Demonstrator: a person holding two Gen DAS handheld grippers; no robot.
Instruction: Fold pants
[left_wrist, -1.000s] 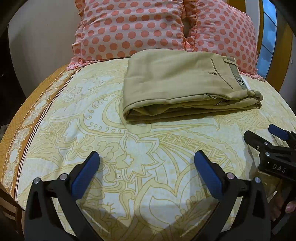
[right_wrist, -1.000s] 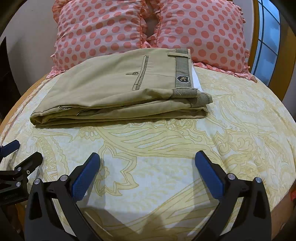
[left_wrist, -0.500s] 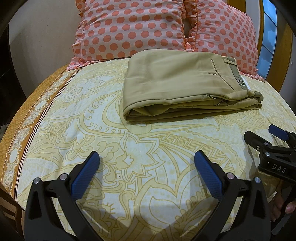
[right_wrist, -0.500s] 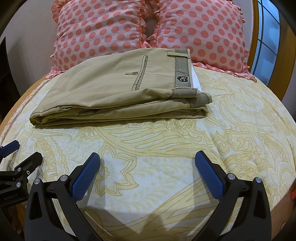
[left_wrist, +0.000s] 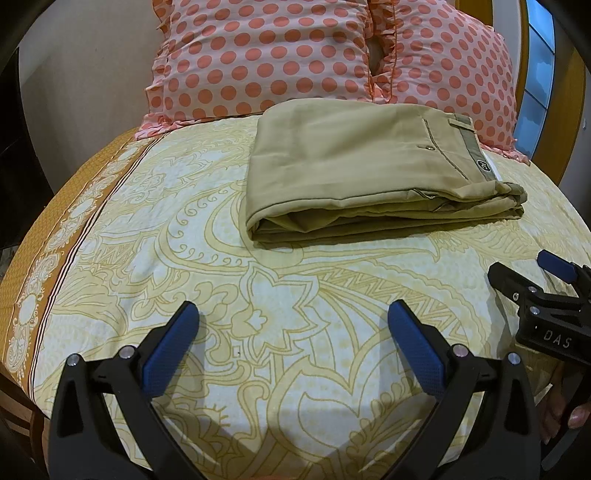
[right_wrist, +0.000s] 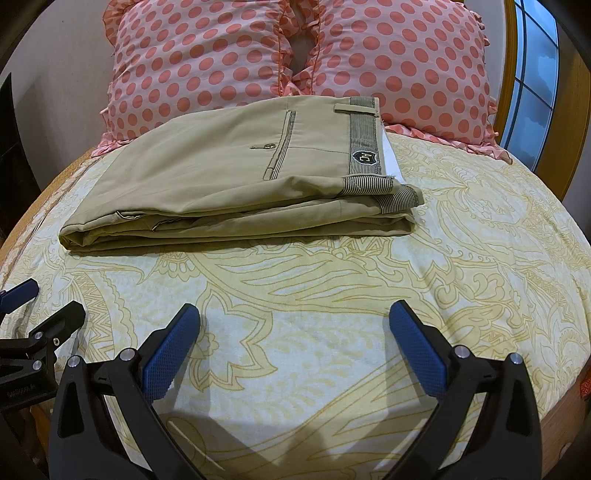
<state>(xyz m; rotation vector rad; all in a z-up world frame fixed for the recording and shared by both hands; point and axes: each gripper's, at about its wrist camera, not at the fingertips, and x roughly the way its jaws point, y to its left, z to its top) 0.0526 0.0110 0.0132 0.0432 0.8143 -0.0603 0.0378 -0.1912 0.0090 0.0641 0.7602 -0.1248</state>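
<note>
Khaki pants (left_wrist: 354, 166) lie folded in a flat stack on the bed, waistband to the right, just in front of the pillows; they also show in the right wrist view (right_wrist: 236, 173). My left gripper (left_wrist: 293, 314) is open and empty, held above the sheet well short of the pants. My right gripper (right_wrist: 294, 314) is open and empty too, likewise short of the pants. The right gripper shows at the right edge of the left wrist view (left_wrist: 532, 273), and the left gripper at the left edge of the right wrist view (right_wrist: 40, 302).
The bed has a yellow patterned sheet (left_wrist: 207, 280) with an orange border at the left (left_wrist: 51, 221). Two pink polka-dot pillows (right_wrist: 207, 59) (right_wrist: 402, 62) stand behind the pants. A window with a wooden frame (right_wrist: 535, 74) is at the far right.
</note>
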